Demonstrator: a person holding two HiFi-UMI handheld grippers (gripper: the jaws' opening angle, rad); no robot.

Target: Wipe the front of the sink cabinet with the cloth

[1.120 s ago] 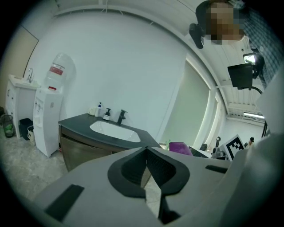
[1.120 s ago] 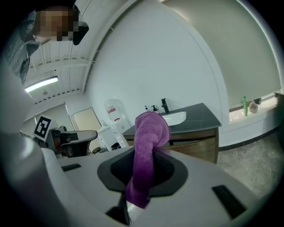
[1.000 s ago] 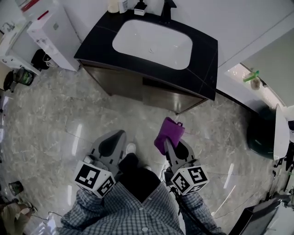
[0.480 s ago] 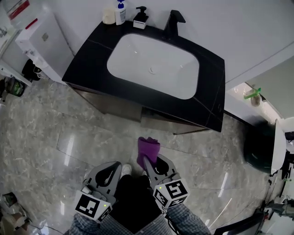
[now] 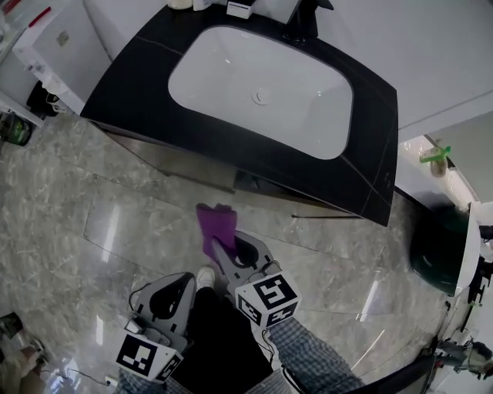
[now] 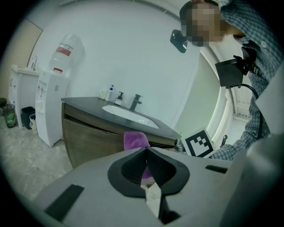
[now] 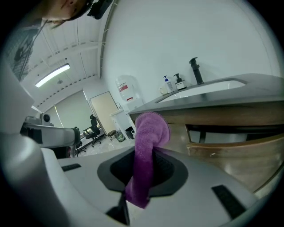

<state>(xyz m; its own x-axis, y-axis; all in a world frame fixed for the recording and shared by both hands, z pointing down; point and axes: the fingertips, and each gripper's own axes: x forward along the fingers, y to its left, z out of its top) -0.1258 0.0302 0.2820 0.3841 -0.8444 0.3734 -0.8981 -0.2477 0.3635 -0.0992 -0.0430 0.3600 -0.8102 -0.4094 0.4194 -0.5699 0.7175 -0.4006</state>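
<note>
Head view: compared with half a second earlier, the sink cabinet (image 5: 179,163) was seen from closer and filled more of the frame, and the purple cloth (image 5: 213,227) had been carried to the left and nearer to the cabinet's brown front. The cloth was pinched between the jaws of the right gripper (image 5: 221,248), its free end folded over above the jaw tips, and it was held over the marble floor (image 5: 92,200) just short of the front; whether it touched the wood could not be told from any view. The left gripper (image 6: 145,150) had been drawn back lower in the frame, beside a light shoe (image 5: 204,275), and its jaws were pressed together with nothing between them; the purple seen beyond them in the left gripper view was the cloth in the other gripper. The white basin (image 5: 231,69), set in the black countertop (image 5: 123,85), showed only its drain (image 5: 262,96). A dark bin (image 6: 27,116) was seen beside the water dispenser (image 6: 48,106), its contents too small to make out. The soap bottles (image 7: 173,83) and the black faucet (image 5: 308,15), shown whole before, were now cut off by the top edge of the head view. In the right gripper view a dark gap (image 7: 222,132) was seen in the cabinet front, and what lay behind it could not be made out.
</note>
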